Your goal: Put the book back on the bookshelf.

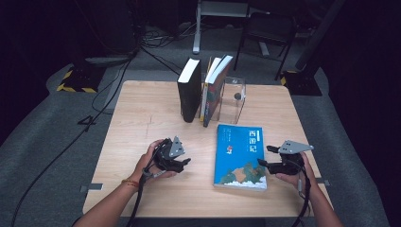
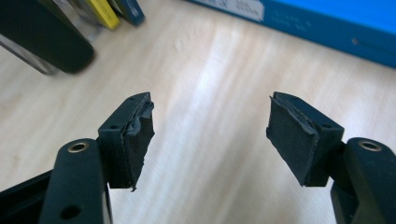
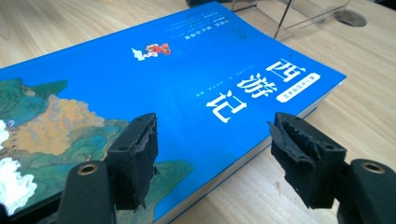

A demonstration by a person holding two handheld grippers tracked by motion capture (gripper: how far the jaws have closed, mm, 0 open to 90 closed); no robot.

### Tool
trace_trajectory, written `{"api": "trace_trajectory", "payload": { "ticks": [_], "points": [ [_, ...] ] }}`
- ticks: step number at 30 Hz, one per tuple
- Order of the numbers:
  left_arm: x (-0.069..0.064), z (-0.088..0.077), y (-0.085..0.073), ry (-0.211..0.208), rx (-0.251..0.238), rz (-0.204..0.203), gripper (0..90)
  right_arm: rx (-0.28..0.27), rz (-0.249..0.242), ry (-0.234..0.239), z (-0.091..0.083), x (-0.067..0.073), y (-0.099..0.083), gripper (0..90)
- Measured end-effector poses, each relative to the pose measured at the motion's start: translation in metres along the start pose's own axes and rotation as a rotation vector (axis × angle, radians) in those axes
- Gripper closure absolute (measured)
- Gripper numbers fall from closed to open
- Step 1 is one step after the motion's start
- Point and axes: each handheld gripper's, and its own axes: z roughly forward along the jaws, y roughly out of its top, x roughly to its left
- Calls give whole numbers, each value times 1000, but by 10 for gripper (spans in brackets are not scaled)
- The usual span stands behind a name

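High view: going left to right, the left tongs hover low over the bare wooden worktop, spread apart and holding nothing. Behind them a thick black book and two thinner books stand in a clear plastic holder. The blue book lies flat near the front, smooth and shiny, with mountains painted on its cover. The right tongs wait at its right edge, spread apart too, not gripping it. I think the blue book has yet to be lifted and stood with the others.
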Motion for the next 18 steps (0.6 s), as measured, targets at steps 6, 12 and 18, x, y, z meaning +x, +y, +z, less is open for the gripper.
{"api": "trace_trajectory", "payload": {
  "ticks": [6, 12, 18],
  "points": [
    [-8, 1, -23, -47, 43, -2, 267, 54, 12, 28, 2, -1, -4, 286],
    [-10, 1, -38, -96, 50, -51, 242, 112, -8, 85, 5, 2, -7, 246],
    [-10, -4, -49, -118, 34, -88, 225, 113, 65, 121, 10, -5, -13, 191]
  ]
}}
